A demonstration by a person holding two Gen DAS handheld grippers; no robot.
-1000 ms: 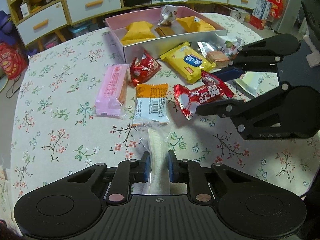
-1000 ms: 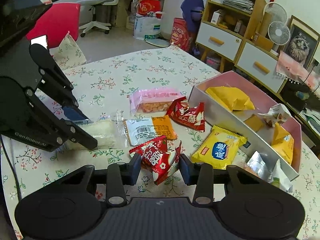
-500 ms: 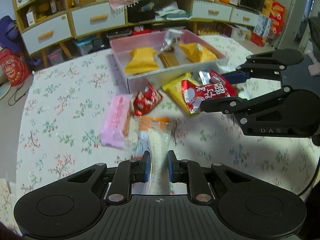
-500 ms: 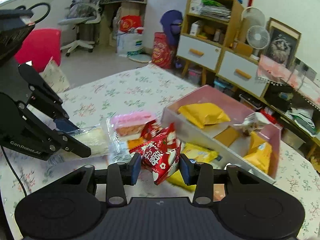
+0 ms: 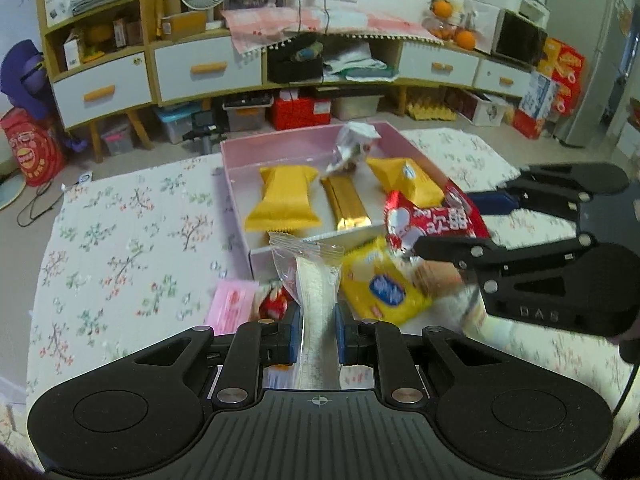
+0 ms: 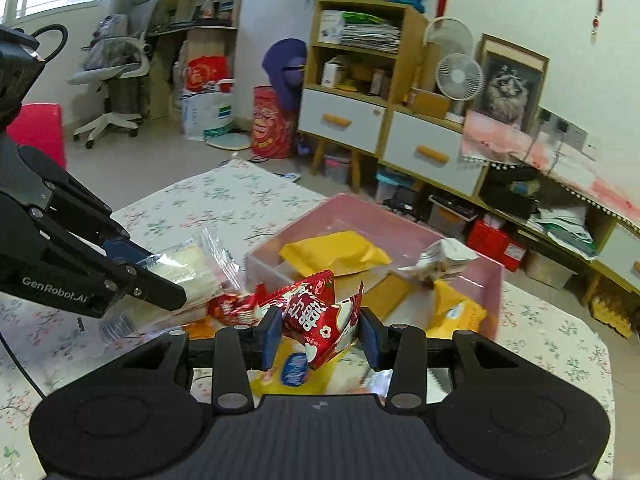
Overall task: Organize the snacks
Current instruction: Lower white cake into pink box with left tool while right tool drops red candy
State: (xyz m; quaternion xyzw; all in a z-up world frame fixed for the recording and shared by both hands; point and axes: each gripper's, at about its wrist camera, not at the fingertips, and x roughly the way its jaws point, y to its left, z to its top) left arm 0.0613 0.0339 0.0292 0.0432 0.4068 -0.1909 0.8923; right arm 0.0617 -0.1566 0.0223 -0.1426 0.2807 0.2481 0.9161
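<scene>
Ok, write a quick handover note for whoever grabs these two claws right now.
Left claw: shut on the clear-wrapped pastry, lifted.
Right claw: shut on the red snack pack, lifted near the pink box.
In the box: two yellow packs, a gold bar, a silver-white pack.
On the table: yellow biscuit pack, pink wafer pack, small red pack, others.
Left to do: drop both held snacks in, then box the others.

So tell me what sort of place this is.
Most likely a lived-in family living room: a table under a floral tablecloth, a wooden sideboard with white drawers, a desk fan beside a framed cat picture.
</scene>
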